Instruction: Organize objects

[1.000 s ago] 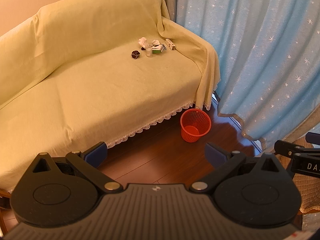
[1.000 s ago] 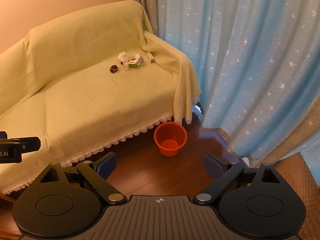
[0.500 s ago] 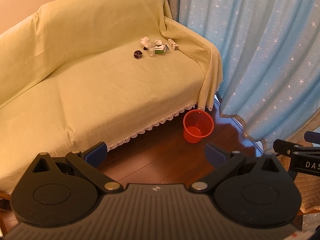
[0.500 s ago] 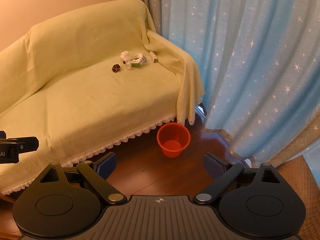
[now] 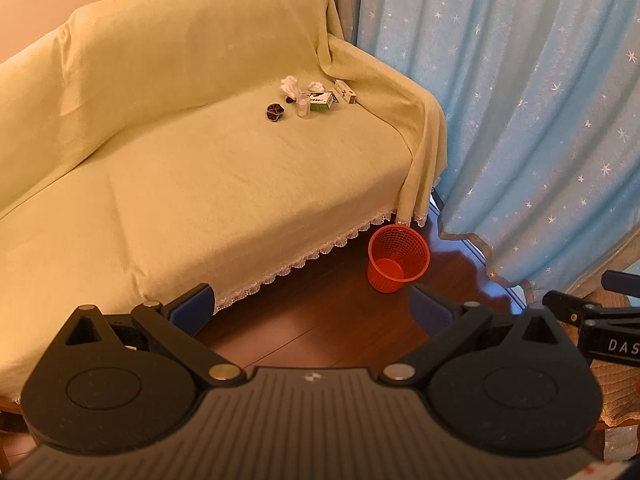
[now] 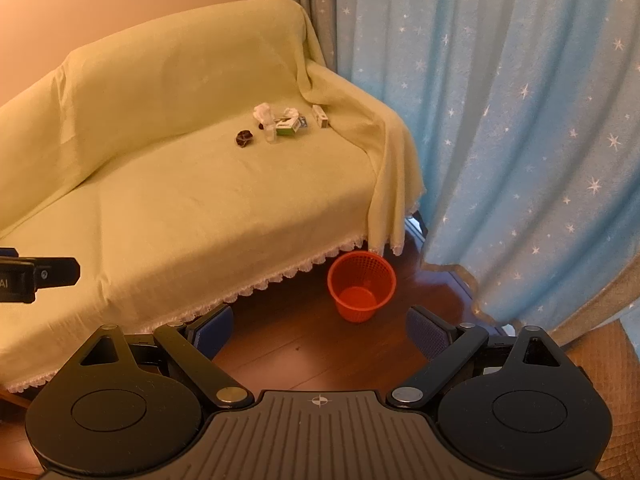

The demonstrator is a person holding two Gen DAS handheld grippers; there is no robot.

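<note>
Both grippers hang over the wooden floor (image 5: 304,320) at the bottom of the frame, well short of the sofa (image 5: 200,184); the left gripper (image 5: 310,308) and the right gripper (image 6: 318,330) each have jaws spread wide and hold nothing. The clutter sits in the upper middle of the frame on the sofa seat: crumpled tissues (image 5: 290,85), a small clear cup (image 5: 303,105), a dark wrapper (image 5: 274,111), a green box (image 5: 322,101) and a slim box (image 5: 345,91). A red basket (image 5: 398,258) stands on the floor just beside the sofa's skirt. This looks like the approach; next, one gripper must reach in over the seat and close on one small piece.
</note>
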